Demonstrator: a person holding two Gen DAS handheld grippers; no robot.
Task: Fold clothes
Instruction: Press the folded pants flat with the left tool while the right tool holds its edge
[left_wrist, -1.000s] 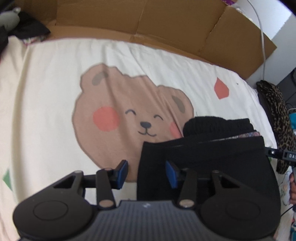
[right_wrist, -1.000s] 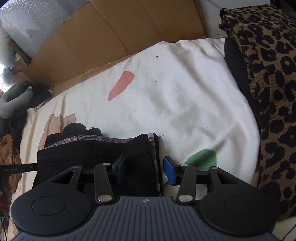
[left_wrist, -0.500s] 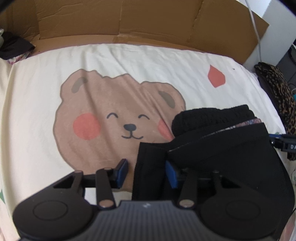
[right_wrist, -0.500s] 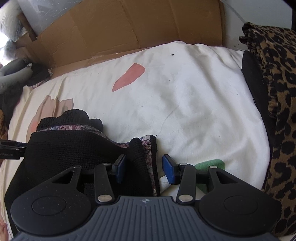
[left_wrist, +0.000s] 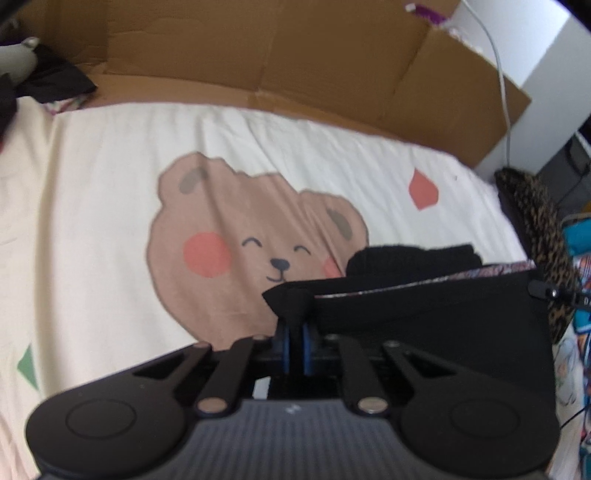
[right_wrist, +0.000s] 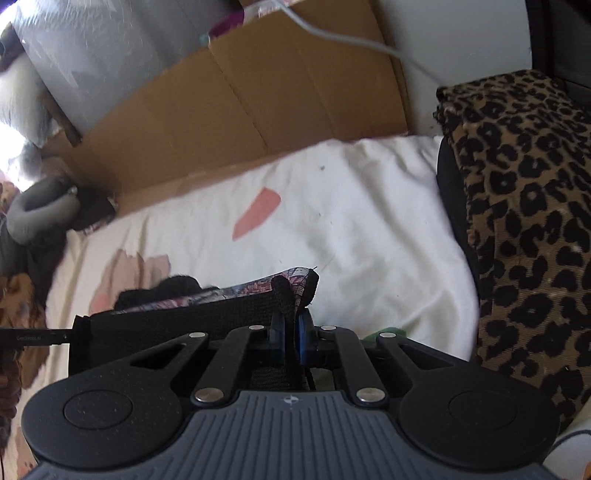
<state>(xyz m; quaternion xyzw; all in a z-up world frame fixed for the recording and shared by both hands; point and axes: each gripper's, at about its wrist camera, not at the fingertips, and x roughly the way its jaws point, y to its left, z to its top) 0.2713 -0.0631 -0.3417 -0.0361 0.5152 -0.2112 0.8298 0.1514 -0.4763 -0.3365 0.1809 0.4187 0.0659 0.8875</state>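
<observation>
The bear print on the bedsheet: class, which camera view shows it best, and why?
The left wrist view. The bear print appears nearly whole there, face included, above the black garment. The right wrist view shows only a tan sliver of it at the left edge.

left gripper (left_wrist: 294, 341) jaws now clamped on black garment (left_wrist: 424, 314), right gripper (right_wrist: 290, 332) too

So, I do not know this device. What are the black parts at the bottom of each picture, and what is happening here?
Those are two hand-held claws, each carrying its own camera that looks forward along the fingers. One picture comes from the left claw, the other from the right claw. Both are shut on corners of a black garment, holding it above a bedsheet printed with a bear. Cardboard stands behind the bed, and a leopard-print cloth lies at the right.
</observation>
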